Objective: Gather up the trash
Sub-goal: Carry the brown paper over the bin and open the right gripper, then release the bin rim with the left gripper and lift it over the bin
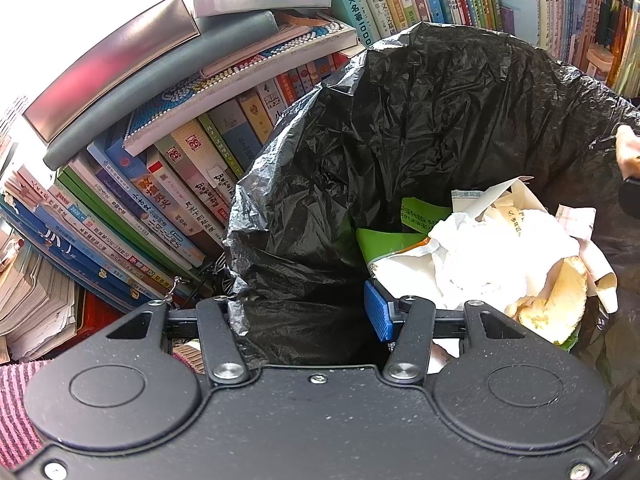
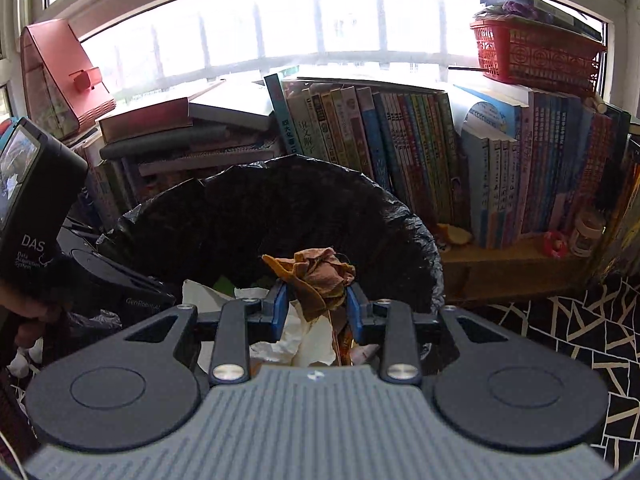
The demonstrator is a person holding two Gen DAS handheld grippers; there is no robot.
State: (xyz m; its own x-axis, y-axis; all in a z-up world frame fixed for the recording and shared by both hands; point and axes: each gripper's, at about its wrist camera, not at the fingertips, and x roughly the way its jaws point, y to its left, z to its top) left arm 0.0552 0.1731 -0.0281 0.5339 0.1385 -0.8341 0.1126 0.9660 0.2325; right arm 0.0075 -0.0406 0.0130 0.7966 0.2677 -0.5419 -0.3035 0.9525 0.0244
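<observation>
Between the right gripper's (image 2: 318, 304) blue pads sits a crumpled brown wrapper (image 2: 318, 278), the left pad touching it; whether the right pad still presses cannot be told. Below and beyond the fingers gapes the black trash bag (image 2: 280, 216), holding white paper (image 1: 480, 256). The left gripper (image 1: 308, 316) is clamped on the bag's rim. Books (image 2: 400, 148) stand behind.
</observation>
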